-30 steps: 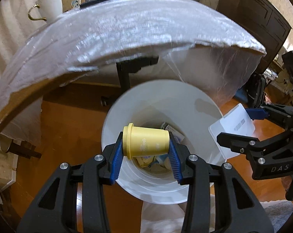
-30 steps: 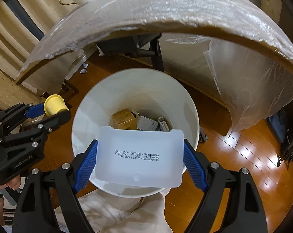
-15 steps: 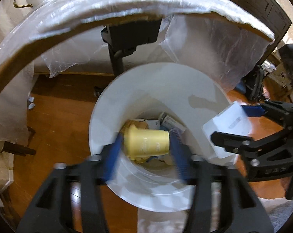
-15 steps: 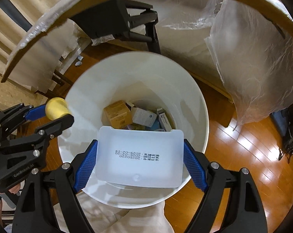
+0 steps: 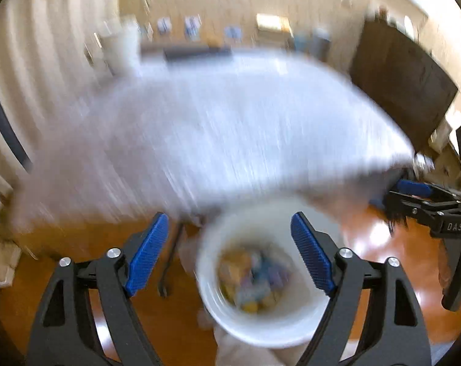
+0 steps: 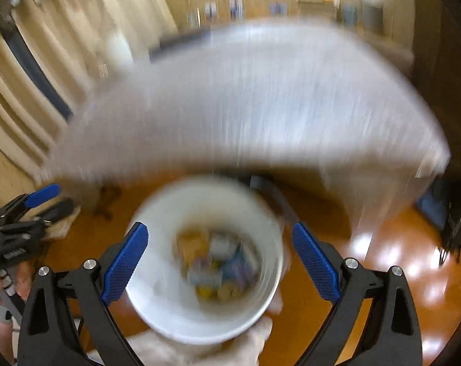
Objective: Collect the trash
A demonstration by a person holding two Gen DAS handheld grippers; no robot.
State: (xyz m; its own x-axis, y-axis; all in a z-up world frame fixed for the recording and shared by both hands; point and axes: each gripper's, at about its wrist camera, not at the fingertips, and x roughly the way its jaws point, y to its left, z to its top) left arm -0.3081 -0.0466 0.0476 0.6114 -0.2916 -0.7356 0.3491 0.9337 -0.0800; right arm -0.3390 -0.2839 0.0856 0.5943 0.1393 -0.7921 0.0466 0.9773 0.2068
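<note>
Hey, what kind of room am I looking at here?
Probably a room in a home, maybe a living or dining room: polished wooden floor, pale curtains, a dark wooden cabinet, and a plastic-covered table beside a white trash bin.

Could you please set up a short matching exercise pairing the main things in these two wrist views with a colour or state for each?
Things:
1. left claw
2. bin
3. floor
4. table cover

Colours or states:
A. glossy orange-brown wood
B. white, with mixed trash lying at its bottom
C. jaws opening, nothing between the blue pads
D. pale crinkled plastic, blurred by motion

Pairs: 1-C, 2-B, 3-A, 4-D
</note>
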